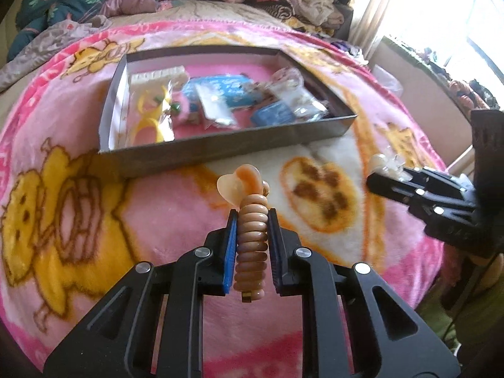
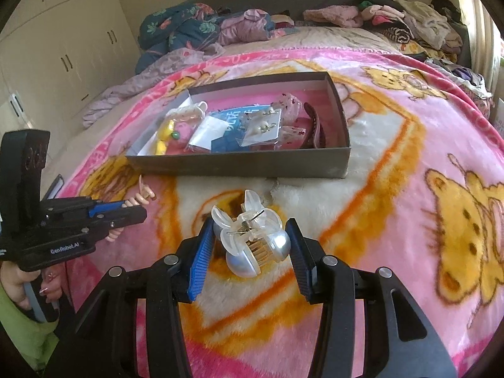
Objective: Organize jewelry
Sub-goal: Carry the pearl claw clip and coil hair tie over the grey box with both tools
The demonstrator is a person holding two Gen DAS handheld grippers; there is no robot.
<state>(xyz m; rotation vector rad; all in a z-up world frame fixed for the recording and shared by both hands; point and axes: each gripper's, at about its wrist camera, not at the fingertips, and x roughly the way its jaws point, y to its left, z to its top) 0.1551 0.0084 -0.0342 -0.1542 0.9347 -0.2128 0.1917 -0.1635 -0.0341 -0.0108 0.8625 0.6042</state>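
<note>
My left gripper [image 1: 252,212] is shut on a beige and orange ribbed hair clip [image 1: 252,239], which stands up between the blue pads above the blanket. In the right wrist view that left gripper [image 2: 138,209] points in from the left with the clip's end [image 2: 143,193] sticking out. My right gripper [image 2: 250,222] is shut on a clear claw clip with pearly halves [image 2: 252,239]; the left wrist view shows it [image 1: 382,162] at the right gripper's tip [image 1: 375,179]. Beyond both lies a dark shallow box [image 1: 220,149] [image 2: 239,165] holding packets, cards and yellow pieces.
A pink cartoon blanket [image 2: 393,157] covers the bed. Piled clothes [image 2: 409,25] and a dark floral quilt [image 2: 176,28] lie at the far end. Wardrobe doors [image 2: 63,50] stand at the left. A hand in a green sleeve [image 2: 19,286] holds the left gripper. A bright window [image 1: 456,15] is at the right.
</note>
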